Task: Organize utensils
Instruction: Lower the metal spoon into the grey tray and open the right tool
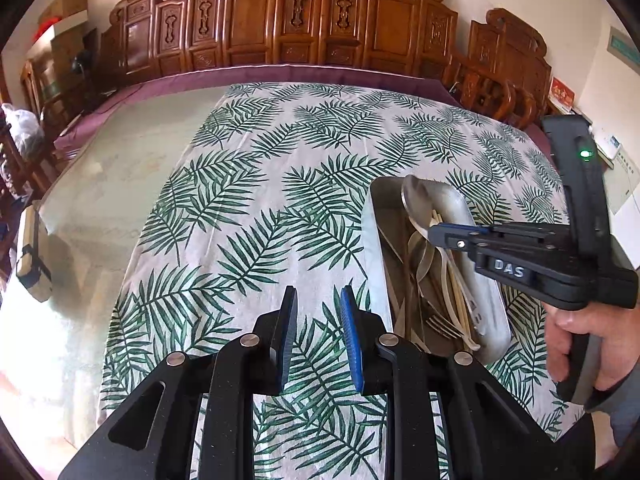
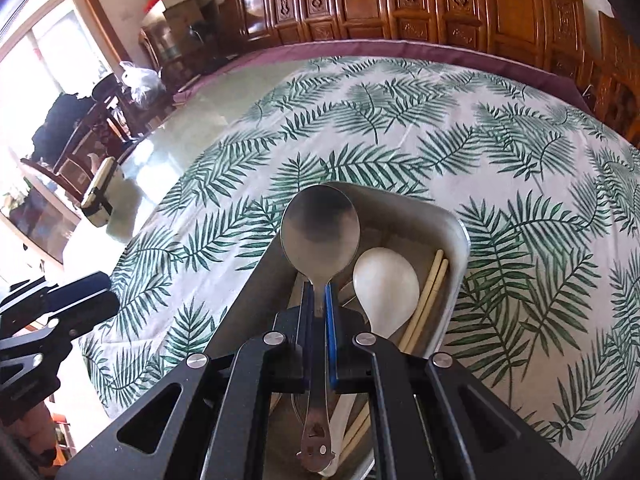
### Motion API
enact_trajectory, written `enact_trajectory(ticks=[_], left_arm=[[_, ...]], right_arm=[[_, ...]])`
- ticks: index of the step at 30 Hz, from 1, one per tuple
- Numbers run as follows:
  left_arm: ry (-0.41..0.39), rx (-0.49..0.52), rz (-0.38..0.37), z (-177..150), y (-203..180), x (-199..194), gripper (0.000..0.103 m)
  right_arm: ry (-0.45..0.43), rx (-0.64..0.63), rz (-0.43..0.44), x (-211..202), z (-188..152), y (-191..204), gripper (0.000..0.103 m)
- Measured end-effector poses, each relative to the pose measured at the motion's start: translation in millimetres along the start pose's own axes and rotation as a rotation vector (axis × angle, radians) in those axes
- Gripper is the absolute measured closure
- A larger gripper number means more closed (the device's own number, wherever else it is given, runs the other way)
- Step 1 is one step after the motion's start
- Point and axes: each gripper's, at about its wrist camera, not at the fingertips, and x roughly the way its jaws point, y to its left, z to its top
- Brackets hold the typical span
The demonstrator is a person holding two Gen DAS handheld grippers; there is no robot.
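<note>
A metal tray (image 1: 370, 240) (image 2: 460, 240) sits on the leaf-print cloth and holds a white spoon (image 2: 386, 280), pale chopsticks (image 2: 434, 276), a fork (image 1: 440, 326) and other metal utensils. My right gripper (image 2: 318, 292) (image 1: 434, 234) is shut on the handle of a large metal spoon (image 2: 320, 228) (image 1: 420, 196), whose bowl hangs over the tray's far end. Left of the tray, my left gripper (image 1: 318, 292) (image 2: 80, 296) hovers above the cloth, open, with nothing between its fingers.
The leaf-print cloth (image 1: 260, 184) covers the right part of a glass-topped table (image 1: 120, 184). A small white box with a black strap (image 1: 32, 264) stands at the table's left edge. Carved wooden furniture (image 1: 304, 20) lines the far side. A person's hand (image 1: 580, 344) grips the right tool.
</note>
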Motion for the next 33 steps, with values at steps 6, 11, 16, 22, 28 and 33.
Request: enact_trajectory(ticks=[6,11,16,22,28,33], left_arm=[[0.005,0.000,0.003,0.3,0.0,0.5,0.082],[0.009,0.001,0.003,-0.3,-0.9,0.5,0.082],[0.007,0.001,0.003,-0.4,-1.3,-0.2,0.082],[-0.008,0.005,0.003,0.2,-8.9,-8.5,0.082],[-0.040,0.014,0.006,-0.6,-26.5,-28.2,0.068],[-0.078,0.032,0.002,-4.7,-50.7,-51.3,0.044]], right_arm=[[0.036,0.064,0.064,12.8,-0.8,-1.4,0.096],[0.041,0.051,0.032,15.3,-0.5,-3.5,0.096],[0.004,0.023,0.028,3.5,0.0,-6.1,0.093],[-0.049,-0.013,0.007,-29.7,-2.9,-5.3,0.093],[-0.138,-0.054,-0.035,-91.7,-22.7,-5.1,0.093],[-0.216,-0.045,-0.066,-148.6,-49.5,-10.4,0.093]])
